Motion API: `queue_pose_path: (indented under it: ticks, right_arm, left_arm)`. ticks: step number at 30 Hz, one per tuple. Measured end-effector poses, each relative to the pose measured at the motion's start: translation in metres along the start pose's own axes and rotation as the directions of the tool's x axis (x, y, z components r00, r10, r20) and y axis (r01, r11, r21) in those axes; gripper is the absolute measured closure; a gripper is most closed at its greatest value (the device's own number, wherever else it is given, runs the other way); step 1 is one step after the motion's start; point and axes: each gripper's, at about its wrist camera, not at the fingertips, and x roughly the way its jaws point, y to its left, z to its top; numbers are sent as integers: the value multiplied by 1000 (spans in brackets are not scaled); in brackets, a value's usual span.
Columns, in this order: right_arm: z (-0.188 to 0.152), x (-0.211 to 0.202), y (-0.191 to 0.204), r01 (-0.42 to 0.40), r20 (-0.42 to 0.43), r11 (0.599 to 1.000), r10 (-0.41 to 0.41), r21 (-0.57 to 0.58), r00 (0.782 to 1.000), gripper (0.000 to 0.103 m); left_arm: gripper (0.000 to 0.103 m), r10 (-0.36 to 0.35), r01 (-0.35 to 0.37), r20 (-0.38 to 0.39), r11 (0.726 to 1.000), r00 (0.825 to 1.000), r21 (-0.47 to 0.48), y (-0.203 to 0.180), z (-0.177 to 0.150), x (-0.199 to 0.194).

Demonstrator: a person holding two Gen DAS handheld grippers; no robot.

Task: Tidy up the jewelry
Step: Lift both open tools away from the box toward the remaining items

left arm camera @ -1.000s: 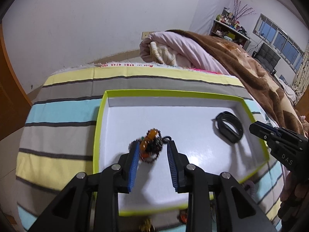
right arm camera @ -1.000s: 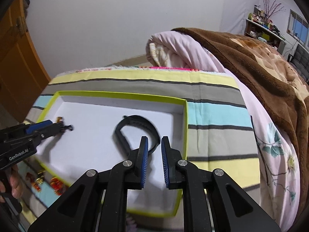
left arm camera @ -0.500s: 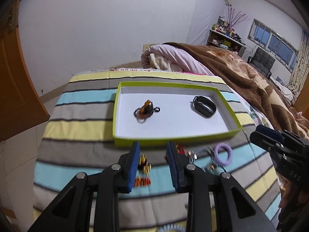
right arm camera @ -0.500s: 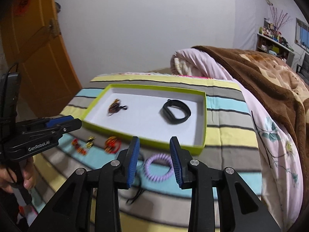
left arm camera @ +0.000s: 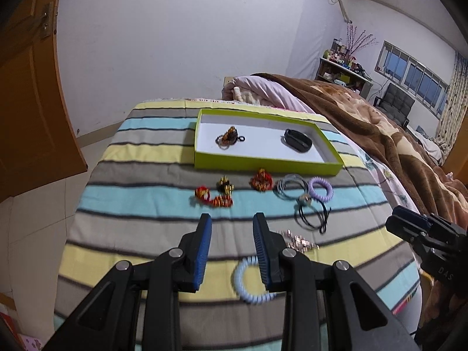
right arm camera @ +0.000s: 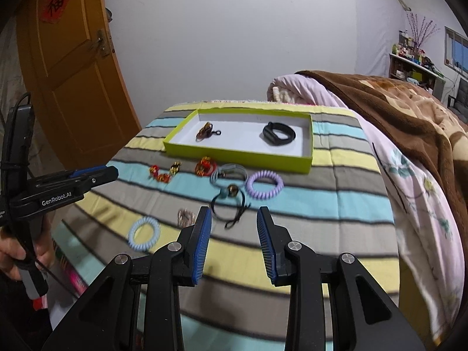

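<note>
A green-rimmed white tray (left arm camera: 264,166) (right arm camera: 234,156) lies on the striped bed cover. In it lie an orange bead bracelet (left arm camera: 228,137) (right arm camera: 205,131) and a black band (left arm camera: 297,141) (right arm camera: 278,133). In front of the tray lie red-gold pieces (left arm camera: 215,196) (right arm camera: 163,172), a red bracelet (left arm camera: 261,179) (right arm camera: 206,166), a grey hair tie (left arm camera: 289,187) (right arm camera: 228,172), a purple coil tie (left arm camera: 320,189) (right arm camera: 264,185), a black cord bracelet (left arm camera: 311,216) (right arm camera: 229,204), a small metallic piece (left arm camera: 297,241) (right arm camera: 185,216) and a pale blue coil tie (left arm camera: 248,280) (right arm camera: 144,234). My left gripper (left arm camera: 232,245) and right gripper (right arm camera: 234,241) are both open and empty, held back above the near cover.
A brown blanket and pink quilt (left arm camera: 351,111) (right arm camera: 395,122) are heaped to the right of the tray. An orange door (right arm camera: 70,67) stands at the left. The bed's near and left edges drop to a tiled floor (left arm camera: 35,219).
Both grippers have pulled back and up from the tray. The left one let go of the orange bead bracelet in the tray. The right one has opened wider.
</note>
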Motion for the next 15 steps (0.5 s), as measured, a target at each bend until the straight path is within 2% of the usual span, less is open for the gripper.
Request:
queue_pose_path:
  ticks: [8,15]
  right_arm:
    - [-18,-16,5,16,13,1000,-16,-7,1000,70]
    - [-25,-14,6,8,2,1000,-8,1,1000,70]
  left_arm:
    - [72,4,-4,5,1000,1000,17,-4,-25,-15]
    - [72,-2,3,-21,1000,1000,21,-6,-38,-9]
